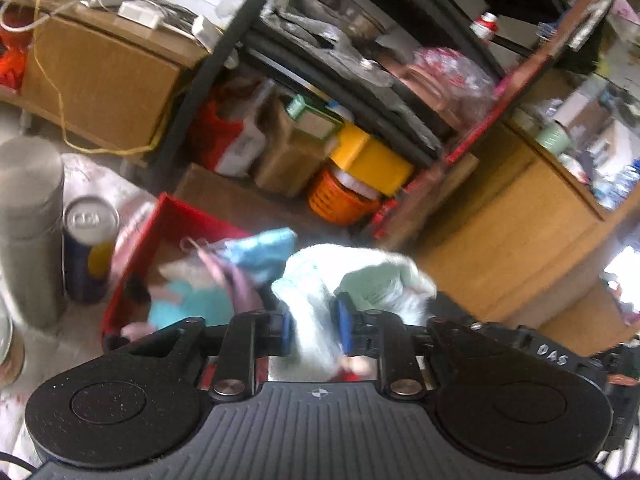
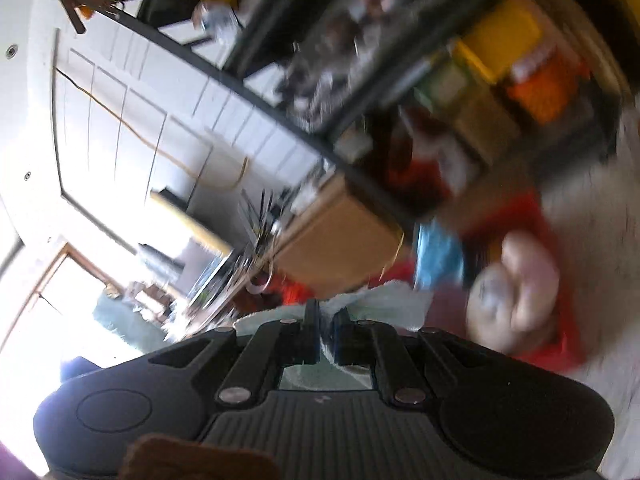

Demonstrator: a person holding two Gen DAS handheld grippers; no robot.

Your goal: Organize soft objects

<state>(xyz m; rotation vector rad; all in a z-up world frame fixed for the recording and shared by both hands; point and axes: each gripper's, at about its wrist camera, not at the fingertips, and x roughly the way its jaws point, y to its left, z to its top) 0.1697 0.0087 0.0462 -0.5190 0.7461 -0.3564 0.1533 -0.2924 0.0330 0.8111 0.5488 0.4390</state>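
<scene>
A pale green towel [image 1: 372, 280] lies between the left gripper's [image 1: 314, 320] parted blue pads, which may or may not be pressing it. The right gripper [image 2: 326, 332] is clamped on the same towel. Just behind the towel, a red box [image 1: 176, 216] holds soft toys. Beyond it stands a cluttered black shelf [image 1: 360, 80].

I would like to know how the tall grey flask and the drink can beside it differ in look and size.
The grey flask stands clearly taller and wider than the drink can. The flask is plain matte grey all over; the can has a shiny silver top, with a dark blue and yellow side. Both are upright cylinders standing left of the red box.
</scene>
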